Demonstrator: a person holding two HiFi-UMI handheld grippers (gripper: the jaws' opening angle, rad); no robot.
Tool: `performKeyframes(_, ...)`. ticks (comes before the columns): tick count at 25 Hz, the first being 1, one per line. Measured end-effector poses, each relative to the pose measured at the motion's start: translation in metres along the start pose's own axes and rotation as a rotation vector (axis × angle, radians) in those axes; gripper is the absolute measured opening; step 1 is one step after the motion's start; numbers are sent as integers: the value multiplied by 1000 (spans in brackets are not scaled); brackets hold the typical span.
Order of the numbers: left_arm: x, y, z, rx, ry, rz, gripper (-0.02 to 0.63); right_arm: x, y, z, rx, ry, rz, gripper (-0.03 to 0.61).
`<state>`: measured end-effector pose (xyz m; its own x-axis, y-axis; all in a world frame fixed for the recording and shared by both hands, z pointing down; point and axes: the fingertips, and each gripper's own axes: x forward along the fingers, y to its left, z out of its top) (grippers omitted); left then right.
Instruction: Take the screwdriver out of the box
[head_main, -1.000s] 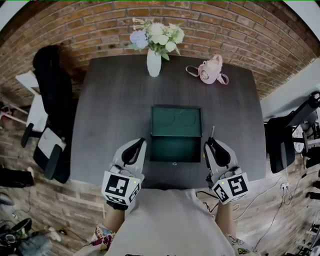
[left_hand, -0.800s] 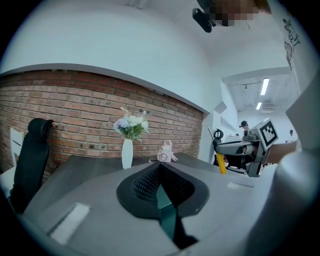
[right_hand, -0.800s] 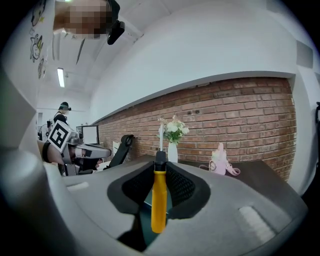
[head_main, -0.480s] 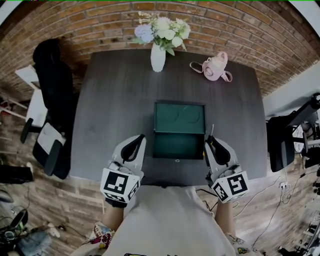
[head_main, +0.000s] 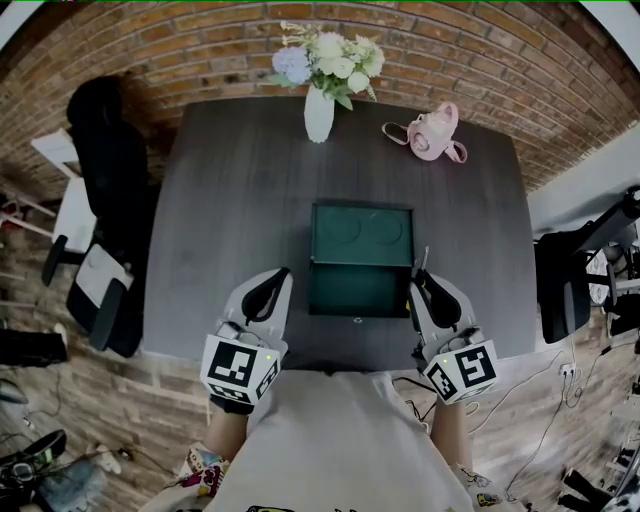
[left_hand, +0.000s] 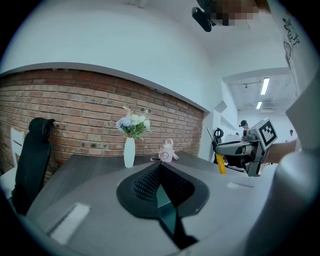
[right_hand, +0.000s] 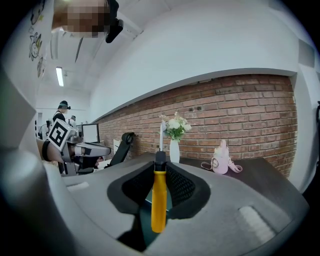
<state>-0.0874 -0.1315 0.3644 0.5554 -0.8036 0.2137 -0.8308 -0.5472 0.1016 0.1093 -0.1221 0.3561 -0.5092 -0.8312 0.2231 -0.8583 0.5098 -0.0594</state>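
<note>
**A:** Well, the right gripper (right_hand: 160, 167) is clamped on the screwdriver (right_hand: 158, 200), with the yellow handle between the pads.

**B:** And its long axis runs along the jaws, metal shaft pointing far, toward the brick wall (head_main: 200, 50). It's outside the box (head_main: 358, 317), just right of it.

**A:** The left gripper (left_hand: 161, 169), jaws pressed together, hangs near the box's left side.

**B:** Box lid's up, only green lining showing inside. At the table's far edge, a white vase (head_main: 319, 115) holds flowers (head_main: 330, 58).
</note>
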Motion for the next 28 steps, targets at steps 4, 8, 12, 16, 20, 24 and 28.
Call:
performKeyframes(4, 1, 0, 0, 2, 1, -1, -2, 1, 0, 1, 6, 0, 2, 75)
performKeyframes(8, 0, 2, 2, -2, 2, 4, -2, 3, 2, -1, 8, 7, 4, 75)
performKeyframes(12, 1, 4, -2, -3, 2, 8, -2, 5, 1, -1, 8, 9, 2, 75)
performKeyframes(16, 0, 5, -2, -2, 0, 9, -2, 5, 0, -2, 14, 6, -2, 75)
performKeyframes(20, 1, 6, -1, -1, 0, 8, -2, 5, 1, -2, 15, 12, -3, 75)
performKeyframes(24, 0, 5, -2, -1, 1, 6, -2, 4, 1, -2, 12, 17, -5, 75)
performKeyframes(28, -1, 3, -3, 1, 3, 3, -2, 2, 0, -5, 15, 15, -9, 75)
